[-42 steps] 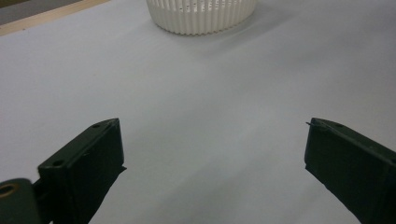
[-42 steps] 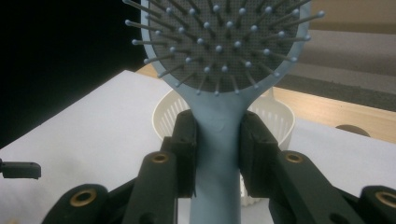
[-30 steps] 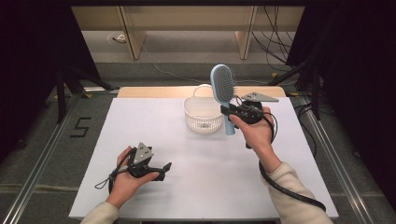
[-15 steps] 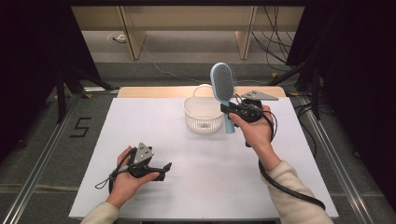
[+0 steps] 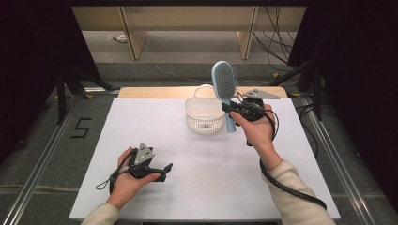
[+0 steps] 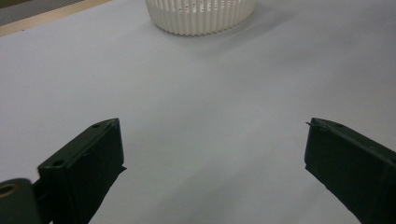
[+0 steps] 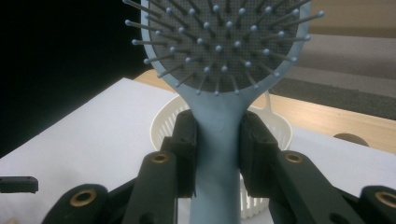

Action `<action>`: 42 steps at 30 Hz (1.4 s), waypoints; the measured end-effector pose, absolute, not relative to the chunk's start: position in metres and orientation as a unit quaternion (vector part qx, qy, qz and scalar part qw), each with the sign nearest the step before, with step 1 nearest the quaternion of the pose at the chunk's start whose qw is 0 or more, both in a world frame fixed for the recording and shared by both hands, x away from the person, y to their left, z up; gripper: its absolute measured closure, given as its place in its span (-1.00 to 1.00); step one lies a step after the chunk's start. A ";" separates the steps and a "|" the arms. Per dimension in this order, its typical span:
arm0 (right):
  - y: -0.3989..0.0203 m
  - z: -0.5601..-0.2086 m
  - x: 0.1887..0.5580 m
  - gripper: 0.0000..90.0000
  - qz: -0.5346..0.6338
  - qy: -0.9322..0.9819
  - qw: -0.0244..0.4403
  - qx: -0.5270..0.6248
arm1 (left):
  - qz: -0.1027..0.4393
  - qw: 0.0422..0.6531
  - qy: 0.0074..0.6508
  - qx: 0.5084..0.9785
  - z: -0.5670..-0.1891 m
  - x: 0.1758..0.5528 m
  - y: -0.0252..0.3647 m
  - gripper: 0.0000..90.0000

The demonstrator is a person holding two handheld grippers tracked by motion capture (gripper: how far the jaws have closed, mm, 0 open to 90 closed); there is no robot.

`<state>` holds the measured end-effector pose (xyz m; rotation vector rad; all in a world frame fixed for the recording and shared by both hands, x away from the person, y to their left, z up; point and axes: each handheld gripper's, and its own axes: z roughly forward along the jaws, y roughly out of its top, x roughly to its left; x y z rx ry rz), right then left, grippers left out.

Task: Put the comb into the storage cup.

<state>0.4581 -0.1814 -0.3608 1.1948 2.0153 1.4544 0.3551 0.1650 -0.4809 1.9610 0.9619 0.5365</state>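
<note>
Nearest the person, the left gripper (image 5: 162,169) is held low over the white table (image 5: 141,122) at its near left, with its jaws spread wide and nothing between them. Farther off, at the right, the right gripper (image 5: 228,108) is clamped on the handle of a light blue hairbrush (image 5: 224,84), which is held upright with its bristled head uppermost. Just beside and behind the brush, a white slatted basket (image 5: 203,115) stands on the table.

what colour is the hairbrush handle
Light blue; the plastic hairbrush handle shows best in the right gripper view, clamped between the jaws.
</note>
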 end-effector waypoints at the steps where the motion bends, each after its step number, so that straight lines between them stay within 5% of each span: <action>1: -0.181 -0.360 0.458 0.57 0.518 0.718 0.191 0.425 | 0.216 0.432 0.385 0.787 -0.481 0.355 0.165 -0.91; 42: -0.178 -0.352 0.464 0.58 0.526 0.709 0.199 0.425 | 0.216 0.431 0.385 0.787 -0.481 0.355 0.165 -0.91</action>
